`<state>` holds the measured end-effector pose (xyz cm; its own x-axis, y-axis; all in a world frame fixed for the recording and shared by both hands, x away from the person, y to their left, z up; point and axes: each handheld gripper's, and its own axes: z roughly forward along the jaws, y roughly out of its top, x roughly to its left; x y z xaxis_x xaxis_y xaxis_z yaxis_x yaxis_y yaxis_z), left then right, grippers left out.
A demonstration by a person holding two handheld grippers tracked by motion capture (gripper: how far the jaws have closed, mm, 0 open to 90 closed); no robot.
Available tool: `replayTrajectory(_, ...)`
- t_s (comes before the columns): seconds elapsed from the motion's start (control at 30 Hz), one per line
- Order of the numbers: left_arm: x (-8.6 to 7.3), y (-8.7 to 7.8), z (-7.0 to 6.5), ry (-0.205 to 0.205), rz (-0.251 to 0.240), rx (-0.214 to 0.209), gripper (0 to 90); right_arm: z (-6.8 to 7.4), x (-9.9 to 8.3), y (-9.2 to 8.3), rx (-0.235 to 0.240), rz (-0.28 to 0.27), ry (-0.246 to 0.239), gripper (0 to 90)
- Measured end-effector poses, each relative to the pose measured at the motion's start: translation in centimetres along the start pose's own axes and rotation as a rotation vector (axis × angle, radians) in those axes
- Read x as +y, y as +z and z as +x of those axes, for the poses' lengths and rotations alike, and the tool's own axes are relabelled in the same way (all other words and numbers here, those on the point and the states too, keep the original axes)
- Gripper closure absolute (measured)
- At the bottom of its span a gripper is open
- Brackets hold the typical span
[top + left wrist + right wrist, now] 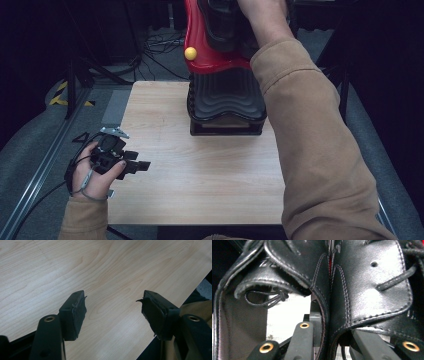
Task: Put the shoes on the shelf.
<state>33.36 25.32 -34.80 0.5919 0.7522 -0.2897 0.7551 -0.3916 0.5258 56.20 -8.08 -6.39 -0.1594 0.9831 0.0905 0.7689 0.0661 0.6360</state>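
Two black leather shoes (362, 285) lie side by side right in front of the right gripper's camera, laces loose. My right gripper (332, 332) has one jaw inside each shoe, and the two touching inner walls are pinched between them. In the high view, the right hand (260, 15) holds the black shoes (220, 22) up at the table's far edge, against a red shell (200, 45). My left gripper (142, 165) rests at the table's left front edge. Its jaws (113, 307) stand open over bare wood.
The red shell carries a small yellow knob (190, 53) and sits over a black ribbed block (227, 100) at the far middle of the wooden table (200, 175). Cables (160, 47) lie on the floor behind. A metal rail (35, 175) runs along the left.
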Motion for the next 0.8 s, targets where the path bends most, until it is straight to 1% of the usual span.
replayTrajectory(0.17, 0.1, 0.1, 0.0, 0.005, 0.003, 0.004, 36.8, -0.2, -0.4, 0.8, -0.005, 0.016, -0.015, 77.8)
replayTrajectory(0.23, 0.1, 0.1, -0.1, 0.003, 0.004, -0.003, 36.7, -0.2, -0.5, 1.0, 0.010, 0.020, -0.031, 75.4)
replayTrajectory(0.33, 0.2, 0.2, -0.1, 0.005, 0.006, 0.001, 36.7, 0.0, -0.6, 1.0, 0.013, 0.033, -0.053, 71.4)
replayTrajectory(0.37, 0.2, 0.2, -0.1, 0.004, 0.006, -0.002, 36.6, -0.1, -0.6, 0.9, 0.021, 0.035, -0.047, 69.3)
replayTrajectory(0.47, 0.2, 0.2, -0.2, 0.005, 0.006, -0.001, 36.6, -0.7, -0.7, 0.8, 0.045, 0.067, -0.029, 62.0)
replayTrajectory(0.5, 0.2, 0.2, -0.2, 0.004, 0.007, -0.001, 36.6, -0.9, -0.7, 0.8, 0.047, 0.060, -0.039, 59.9)
replayTrajectory(0.6, 0.3, 0.4, -0.2, 0.003, 0.007, 0.000, 36.6, -1.3, -0.9, 0.5, 0.066, 0.044, -0.045, 56.7)
replayTrajectory(0.63, 0.3, 0.4, -0.3, 0.004, 0.009, -0.001, 36.6, -1.3, -1.0, 0.3, 0.079, 0.049, -0.036, 55.4)
replayTrajectory(0.67, 0.4, 0.4, -0.3, 0.006, 0.011, -0.004, 36.5, -1.3, -1.0, 0.2, 0.088, 0.049, -0.037, 54.6)
replayTrajectory(0.77, 0.5, 0.4, -0.5, 0.011, 0.009, 0.002, 36.5, -1.2, -1.2, -0.2, 0.095, 0.042, -0.053, 53.6)
replayTrajectory(0.8, 0.5, 0.4, -0.5, 0.010, 0.009, -0.003, 36.5, -1.1, -1.4, -0.4, 0.099, 0.042, -0.057, 53.2)
